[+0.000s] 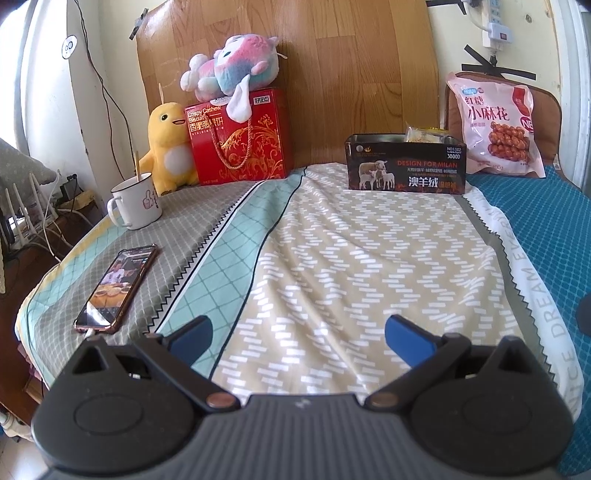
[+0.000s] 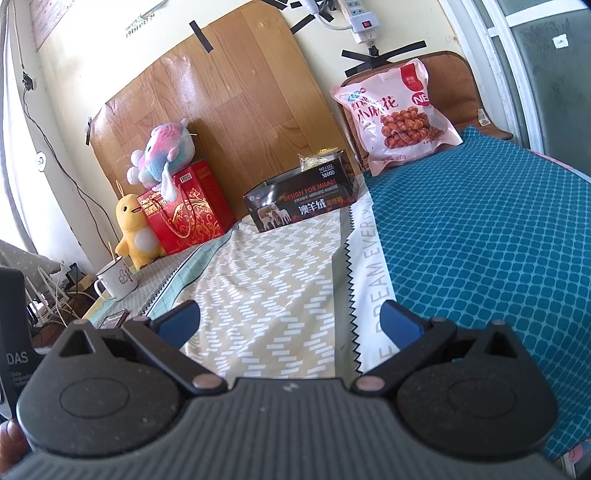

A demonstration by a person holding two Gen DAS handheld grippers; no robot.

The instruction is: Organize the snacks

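Both the left gripper and right gripper hover spread and empty over the bedspread; the pink snack bag leans at one o'clock beside the black tin (already part-filled). Approach low, pinch the bag's edge.

Cream wall at the rear, with a wood-grain board leaning against it, fixed by strips of black tape. A white power strip hangs on the wall above the board. The surface is covered by a patterned sheet beside a teal mat. A glass door stands at the right edge. Cables run down the left wall. Daylight is bright and even.
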